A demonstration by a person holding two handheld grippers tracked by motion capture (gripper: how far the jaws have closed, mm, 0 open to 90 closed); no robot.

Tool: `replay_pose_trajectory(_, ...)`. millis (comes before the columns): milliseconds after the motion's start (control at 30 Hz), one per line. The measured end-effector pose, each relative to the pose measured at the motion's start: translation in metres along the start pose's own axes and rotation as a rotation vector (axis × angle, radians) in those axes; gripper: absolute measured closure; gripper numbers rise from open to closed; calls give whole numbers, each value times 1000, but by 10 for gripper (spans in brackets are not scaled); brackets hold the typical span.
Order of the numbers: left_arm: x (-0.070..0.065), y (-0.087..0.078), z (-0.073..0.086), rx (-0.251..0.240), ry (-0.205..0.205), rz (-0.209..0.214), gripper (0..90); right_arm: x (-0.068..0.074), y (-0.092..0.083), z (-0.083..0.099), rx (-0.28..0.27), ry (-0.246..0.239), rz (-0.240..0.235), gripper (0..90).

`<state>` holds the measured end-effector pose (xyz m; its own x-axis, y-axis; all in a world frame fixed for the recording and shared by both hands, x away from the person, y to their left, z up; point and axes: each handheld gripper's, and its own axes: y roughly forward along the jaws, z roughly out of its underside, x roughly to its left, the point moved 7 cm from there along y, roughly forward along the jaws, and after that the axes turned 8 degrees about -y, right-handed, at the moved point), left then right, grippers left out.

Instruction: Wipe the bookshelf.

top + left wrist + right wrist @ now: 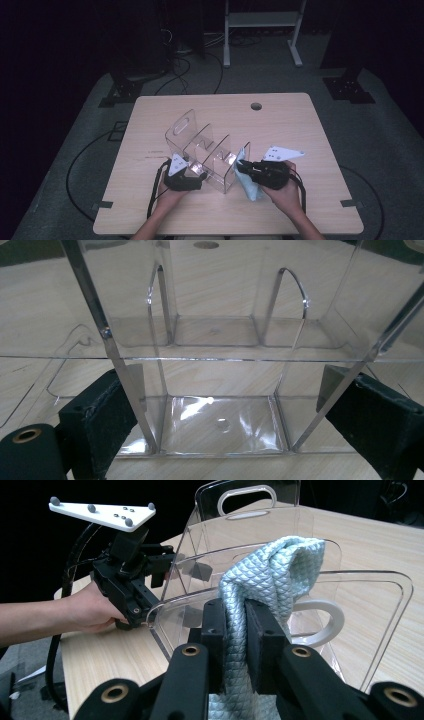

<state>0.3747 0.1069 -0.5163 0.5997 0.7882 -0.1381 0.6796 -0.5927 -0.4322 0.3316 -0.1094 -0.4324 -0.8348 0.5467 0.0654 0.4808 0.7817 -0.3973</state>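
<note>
The clear plastic organizer (202,150) is hard to read in the high view: its walls are see-through, so edges and glare are the main clues to its shape, and the near end is partly covered by the two grippers. In the left gripper view its top is cut off by the frame, and only two rows of small compartments with thin dividers can be made out against the pale wooden table (300,130). The lower part of the cloth (265,580) drops out of sight behind the right gripper's own jaws in the right gripper view. The left hand (167,196) comes in from the bottom edge and holds the left gripper (192,172) level against the organizer's near left end; its black padded jaws stand wide, one on each outer side of the organizer's walls, clasping it across its width. The right hand (287,195) holds the right gripper (245,169) pointing left toward the organizer's right end, its jaws nearly closed and pinching a fold of the cloth, which bulges above them and hangs below, just beside the organizer's rounded end wall. The cloth is pale blue-green with a quilted, scale-like texture; the organizer is rigid and glossy, with a slot handle in its tall back panel, and stands near the middle of the table.
</note>
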Motion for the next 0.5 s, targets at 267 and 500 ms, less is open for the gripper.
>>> replay_pose_trajectory(267, -1, 0, 0, -2, -2, -1, 80, -39, -1, 2, 13, 68, 105, 791)
replay_pose_trajectory(500, 0, 0, 0, -4, -3, -2, 80, -11, 2, 6, 18, 10, 15, 789)
